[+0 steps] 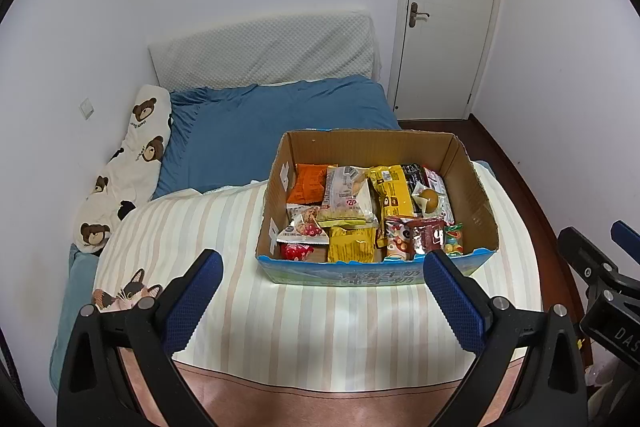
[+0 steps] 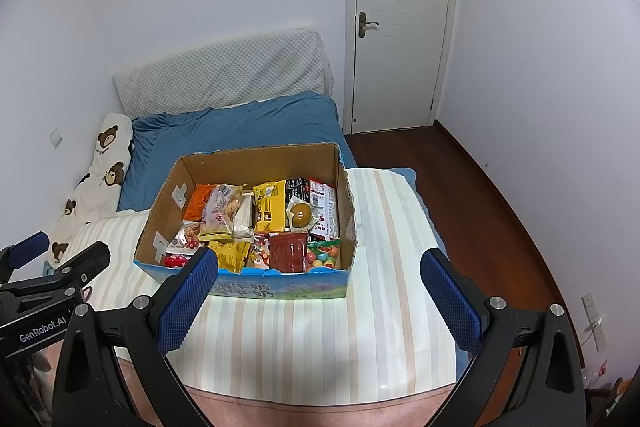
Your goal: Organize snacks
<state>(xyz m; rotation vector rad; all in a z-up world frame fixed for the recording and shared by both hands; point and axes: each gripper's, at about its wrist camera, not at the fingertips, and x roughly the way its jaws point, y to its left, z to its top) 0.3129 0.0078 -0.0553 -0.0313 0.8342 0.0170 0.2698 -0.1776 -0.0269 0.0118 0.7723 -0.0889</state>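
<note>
An open cardboard box (image 1: 472,187) with a blue printed front stands on a striped blanket (image 1: 320,327) on the bed; it also shows in the right wrist view (image 2: 160,215). It holds several snack packets: an orange one (image 1: 310,183), yellow ones (image 1: 394,189), a clear pastry pack (image 1: 348,195) and a bag of coloured candies (image 2: 324,255). My left gripper (image 1: 322,285) is open and empty, in front of the box. My right gripper (image 2: 318,287) is open and empty, also in front of the box.
A blue pillow (image 1: 276,123) and a bear-print cushion (image 1: 124,171) lie behind the box. A white padded headboard (image 1: 264,51) leans on the wall. A closed white door (image 1: 448,11) and dark wood floor (image 2: 480,207) are to the right.
</note>
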